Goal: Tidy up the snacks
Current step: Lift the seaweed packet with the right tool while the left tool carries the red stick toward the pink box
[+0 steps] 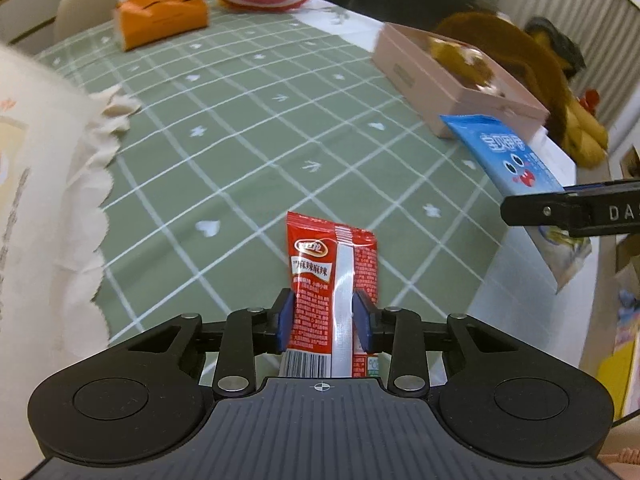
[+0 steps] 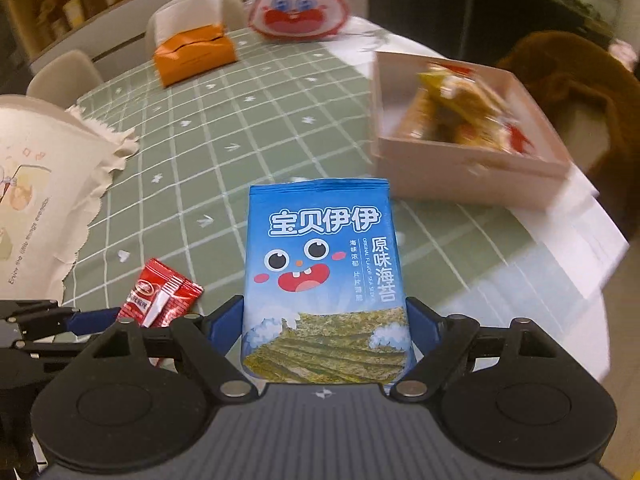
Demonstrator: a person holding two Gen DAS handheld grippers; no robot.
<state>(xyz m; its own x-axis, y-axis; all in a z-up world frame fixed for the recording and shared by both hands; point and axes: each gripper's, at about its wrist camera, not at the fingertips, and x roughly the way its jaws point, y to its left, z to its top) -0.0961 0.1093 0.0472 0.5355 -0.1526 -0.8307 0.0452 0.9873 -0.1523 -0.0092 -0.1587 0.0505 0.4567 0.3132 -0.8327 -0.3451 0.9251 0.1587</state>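
Note:
My left gripper (image 1: 323,322) is shut on a small red snack packet (image 1: 330,276) and holds it above the green checked tablecloth (image 1: 240,140). My right gripper (image 2: 325,326) is shut on a blue seaweed snack bag (image 2: 324,276), also held above the table. The blue bag (image 1: 516,160) and right gripper show at the right of the left wrist view; the red packet (image 2: 160,300) and left gripper show at the lower left of the right wrist view. A pink box (image 2: 468,164) holding several yellow snack packs (image 2: 464,112) stands at the right; it also shows in the left wrist view (image 1: 436,92).
An orange tissue box (image 2: 192,54) and a red-and-white rabbit-shaped bag (image 2: 298,0) stand at the far side. A cream fringed cloth bag (image 2: 36,192) lies at the left. A brown plush toy (image 1: 532,68) sits behind the pink box. The table edge runs along the right.

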